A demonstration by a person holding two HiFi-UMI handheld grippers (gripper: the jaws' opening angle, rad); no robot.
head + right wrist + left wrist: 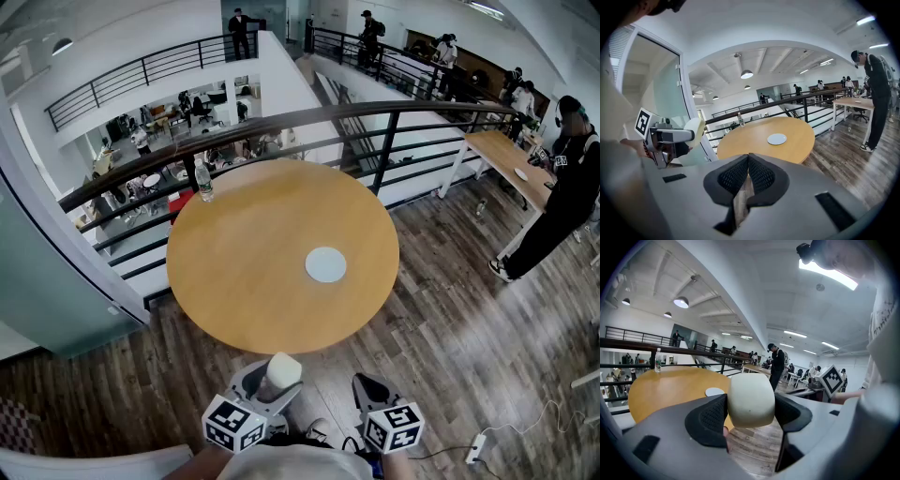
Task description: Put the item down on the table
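A cream-white rounded block [751, 400] sits clamped between the black pads of my left gripper [272, 377], held low in front of the person's body and short of the table. The same block [280, 373] shows at the bottom of the head view, and from the side, block [695, 131], in the right gripper view. My right gripper [372, 387] is beside it, shut with its pads [759, 176] touching and nothing between them. The round wooden table [253, 253] lies ahead, with a small pale disc [325, 264] on it right of centre.
A water bottle [203, 181] stands at the table's far left edge. A dark metal railing [394, 131] curves behind the table over an open atrium. A person in black [561, 192] stands at a long desk [506, 159] to the right. Wood floor surrounds the table.
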